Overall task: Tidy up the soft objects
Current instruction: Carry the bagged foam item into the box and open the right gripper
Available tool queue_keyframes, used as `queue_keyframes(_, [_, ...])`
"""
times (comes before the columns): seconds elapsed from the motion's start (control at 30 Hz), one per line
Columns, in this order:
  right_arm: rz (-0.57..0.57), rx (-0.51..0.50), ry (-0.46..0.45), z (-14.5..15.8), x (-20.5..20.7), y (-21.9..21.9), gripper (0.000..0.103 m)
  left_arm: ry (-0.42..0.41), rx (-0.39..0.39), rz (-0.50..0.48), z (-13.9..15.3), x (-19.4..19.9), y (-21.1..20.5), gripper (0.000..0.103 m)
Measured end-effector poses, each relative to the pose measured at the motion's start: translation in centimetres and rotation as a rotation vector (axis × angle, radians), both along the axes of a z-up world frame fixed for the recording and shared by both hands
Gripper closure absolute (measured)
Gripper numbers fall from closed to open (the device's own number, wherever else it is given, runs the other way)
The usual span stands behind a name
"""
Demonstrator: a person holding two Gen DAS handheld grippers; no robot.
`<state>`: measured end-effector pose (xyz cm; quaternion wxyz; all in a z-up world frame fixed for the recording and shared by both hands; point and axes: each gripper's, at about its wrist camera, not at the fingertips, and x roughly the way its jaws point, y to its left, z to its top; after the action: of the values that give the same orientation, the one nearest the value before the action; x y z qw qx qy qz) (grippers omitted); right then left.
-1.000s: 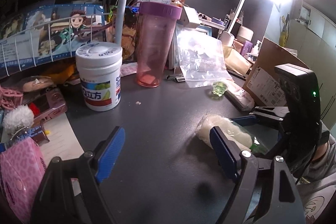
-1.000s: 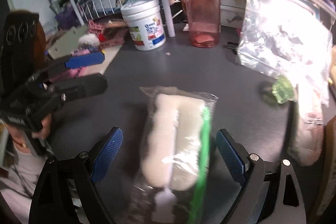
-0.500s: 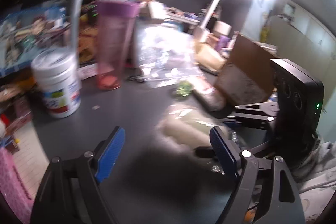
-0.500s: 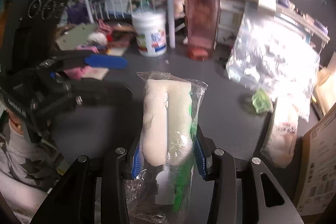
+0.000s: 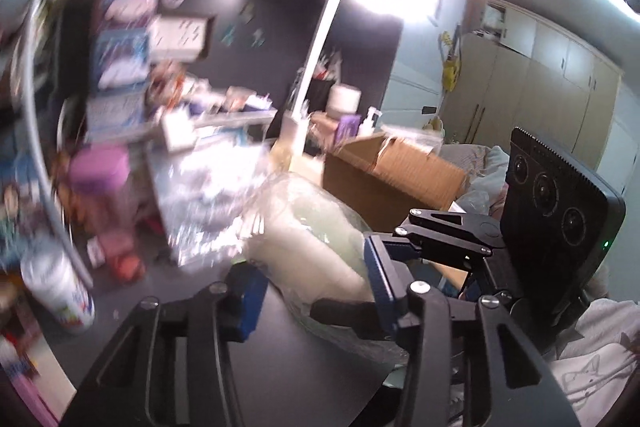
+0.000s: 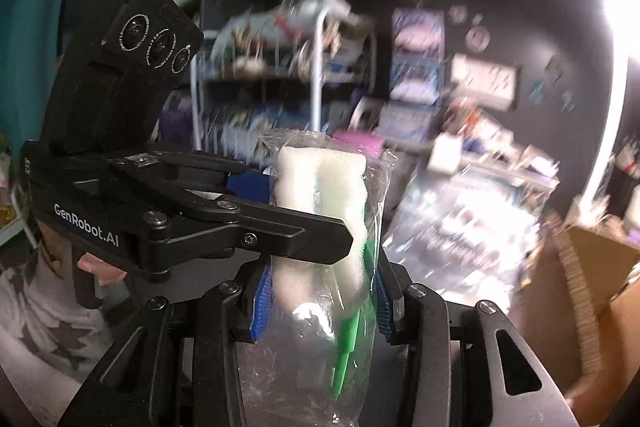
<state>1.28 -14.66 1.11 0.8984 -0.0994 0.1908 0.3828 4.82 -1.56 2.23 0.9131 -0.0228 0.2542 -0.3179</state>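
Note:
A clear plastic bag holding a white sponge and a green stick (image 6: 322, 223) is lifted above the dark desk. My right gripper (image 6: 320, 301) is shut on the bag's lower part. In the left wrist view the same bag (image 5: 316, 231) sits between the blue pads of my left gripper (image 5: 312, 295), whose jaws have closed in around its upper end. In the right wrist view the left gripper (image 6: 280, 211) reaches in from the left, one finger across the sponge.
An open cardboard box (image 5: 392, 171) stands to the right of the bag. A pink tumbler (image 5: 104, 187), a white tub (image 5: 60, 291) and a large clear plastic bag (image 5: 208, 195) stand on the desk (image 5: 168, 291) at left. Cluttered shelves stand behind.
My right gripper closed on the sponge bag and lifted it off the desk. My left gripper swung right and narrowed its jaws around the bag's top. Both views tilted upward.

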Motion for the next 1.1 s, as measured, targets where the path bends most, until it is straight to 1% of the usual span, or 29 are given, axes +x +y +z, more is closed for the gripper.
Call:
queue_keyframes(0.07, [-0.021, 0.019, -0.045, 1.3, -0.2, -1.5, 0.066, -0.045, 0.024, -0.012, 2.0, -0.1, -2.0, 0.063])
queue_keyframes(0.23, [-0.078, 0.059, -0.126, 4.1, -0.2, -5.5, 0.066, -0.126, 0.091, -0.05, 5.3, 0.4, -7.0, 0.063])
queue_keyframes(0.33, [-0.125, 0.071, -0.157, 5.0, -0.2, -8.1, 0.066, -0.138, 0.119, -0.087, 6.4, 1.5, -9.9, 0.064])
queue_keyframes(0.47, [-0.189, 0.094, -0.155, 5.4, 0.7, -11.9, 0.066, -0.131, 0.143, -0.137, 6.9, 3.1, -13.6, 0.066])
queue_keyframes(0.6, [-0.244, 0.109, -0.142, 4.9, 1.5, -14.9, 0.066, -0.114, 0.167, -0.176, 6.6, 4.8, -17.0, 0.066])
queue_keyframes(0.77, [-0.282, 0.096, -0.088, 3.2, 3.4, -17.5, 0.066, -0.048, 0.208, -0.204, 5.0, 7.2, -19.9, 0.066])
queue_keyframes(0.97, [-0.33, 0.016, -0.026, 1.0, 5.0, -18.1, 0.066, 0.035, 0.25, -0.214, 2.7, 9.5, -21.7, 0.065])
queue_keyframes(1.0, [-0.338, 0.002, -0.016, 0.8, 5.1, -18.1, 0.066, 0.044, 0.253, -0.216, 2.5, 9.7, -21.9, 0.064])
queue_keyframes(1.07, [-0.363, -0.045, -0.007, 0.4, 5.3, -18.0, 0.065, 0.057, 0.265, -0.217, 2.0, 10.1, -22.3, 0.057])
queue_keyframes(1.1, [-0.374, -0.072, -0.008, 0.2, 5.3, -18.0, 0.065, 0.06, 0.273, -0.216, 1.9, 10.2, -22.4, 0.05])
